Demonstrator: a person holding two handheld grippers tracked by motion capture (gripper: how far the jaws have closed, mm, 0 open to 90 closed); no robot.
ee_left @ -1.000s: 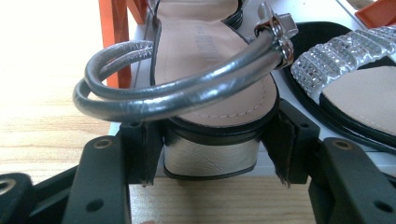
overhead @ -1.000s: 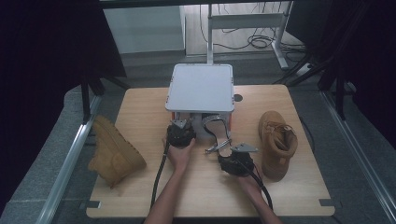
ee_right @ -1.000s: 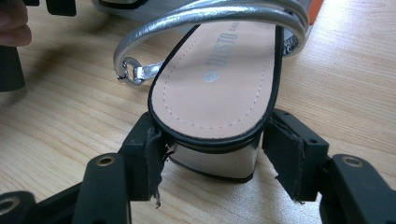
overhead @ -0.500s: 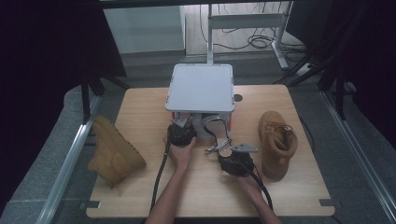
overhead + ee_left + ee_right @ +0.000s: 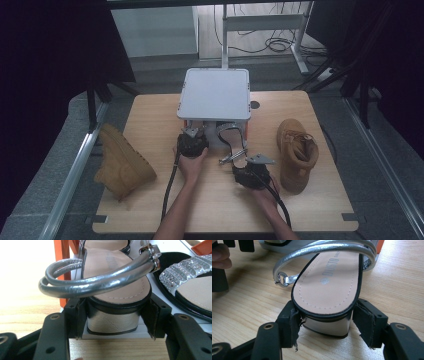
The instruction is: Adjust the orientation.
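Note:
A silver strappy sandal (image 5: 329, 282) lies on the wooden table (image 5: 150, 120) with its toe toward a small white shelf (image 5: 215, 92). My right gripper (image 5: 328, 322) is shut on its silver block heel; in the high view the right gripper (image 5: 245, 162) is just in front of the shelf. Another silver sandal (image 5: 117, 287) rests on the shelf's lower board. My left gripper (image 5: 113, 315) has its pads against that sandal's heel; from above, the left gripper (image 5: 192, 135) is at the shelf's front edge. A third sandal with a crystal strap (image 5: 190, 290) lies beside it.
A tan boot (image 5: 122, 162) lies on its side at the table's left. A second tan boot (image 5: 296, 152) stands at the right, close to my right hand. Orange legs (image 5: 60, 255) hold up the shelf. Cables trail back from both grippers.

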